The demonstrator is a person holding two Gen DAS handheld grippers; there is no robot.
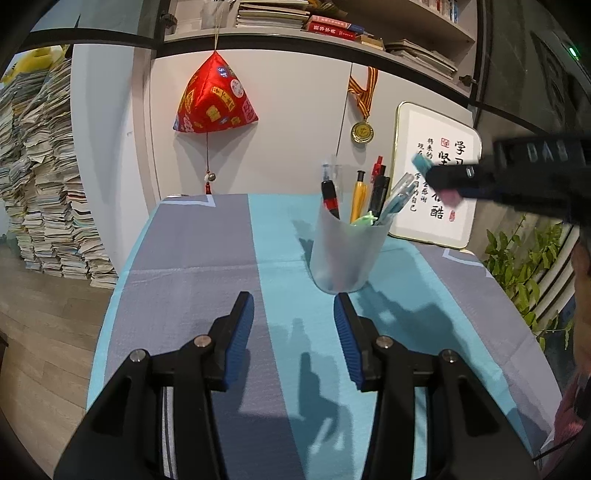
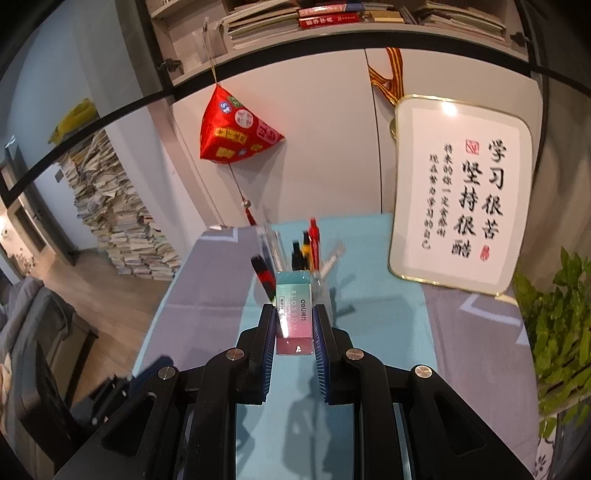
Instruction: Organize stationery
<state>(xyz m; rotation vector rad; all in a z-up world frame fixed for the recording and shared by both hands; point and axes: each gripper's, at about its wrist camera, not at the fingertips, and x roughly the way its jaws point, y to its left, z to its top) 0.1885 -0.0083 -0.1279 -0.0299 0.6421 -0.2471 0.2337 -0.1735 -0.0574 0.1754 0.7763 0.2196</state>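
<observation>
Eraser (image 2: 293, 314) is clamped by its long sides in the right gripper (image 2: 294, 314), raised just near of the pen cup (image 1: 345, 254) on the worktop (image 1: 207, 258). Light, firm and sleeved, it is judged unlikely to slip. Left gripper (image 1: 294, 317) is held released, empty, near the cup.

Home study corner. We note a table (image 1: 207, 258) under a grey-and-teal cloth, a pen cup (image 1: 345, 251), a shelf of books (image 1: 332, 27) above, a framed calligraphy board (image 2: 461, 199), a medal (image 1: 362, 131), a red hanging ornament (image 1: 214, 99), and a tall paper stack (image 1: 44, 177) on wooden flooring.
</observation>
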